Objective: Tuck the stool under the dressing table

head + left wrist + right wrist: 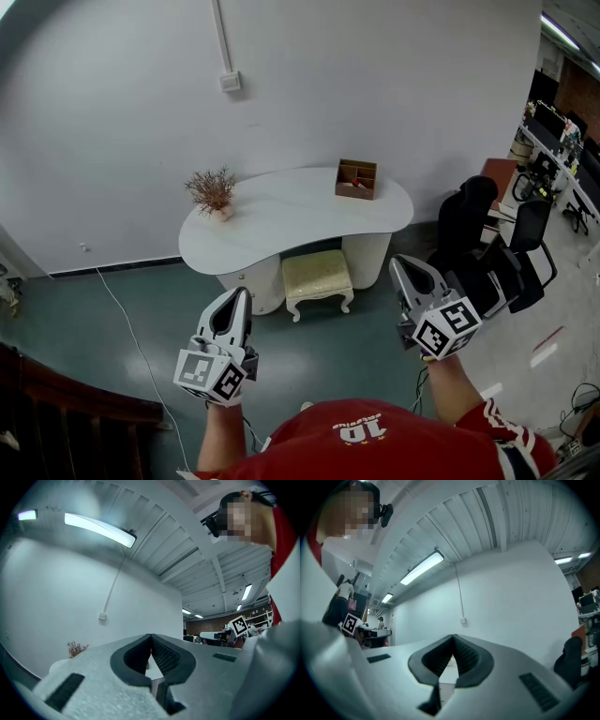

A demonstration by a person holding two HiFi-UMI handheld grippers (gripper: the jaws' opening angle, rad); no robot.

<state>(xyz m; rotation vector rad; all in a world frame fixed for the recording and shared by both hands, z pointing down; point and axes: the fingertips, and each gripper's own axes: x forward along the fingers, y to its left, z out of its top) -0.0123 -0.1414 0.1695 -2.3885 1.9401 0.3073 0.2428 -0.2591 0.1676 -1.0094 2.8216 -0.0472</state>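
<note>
A white kidney-shaped dressing table (281, 220) stands against the far wall. The stool (317, 277), with a pale yellow-green cushion and white curved legs, sits partly under the table's front edge. My left gripper (242, 295) is shut and empty, held in the air well short of the stool on its left. My right gripper (400, 265) is also shut and empty, raised to the stool's right. In the left gripper view the gripper (151, 635) has its tips together; in the right gripper view the gripper (453, 636) is the same. Both point a little above level.
On the table stand a dried plant in a small pot (213, 191) and a brown wooden organiser box (356, 178). Black office chairs (487, 248) stand at the right. A white cable (131, 328) runs across the teal floor at left. A dark wooden rail (66, 403) lies at lower left.
</note>
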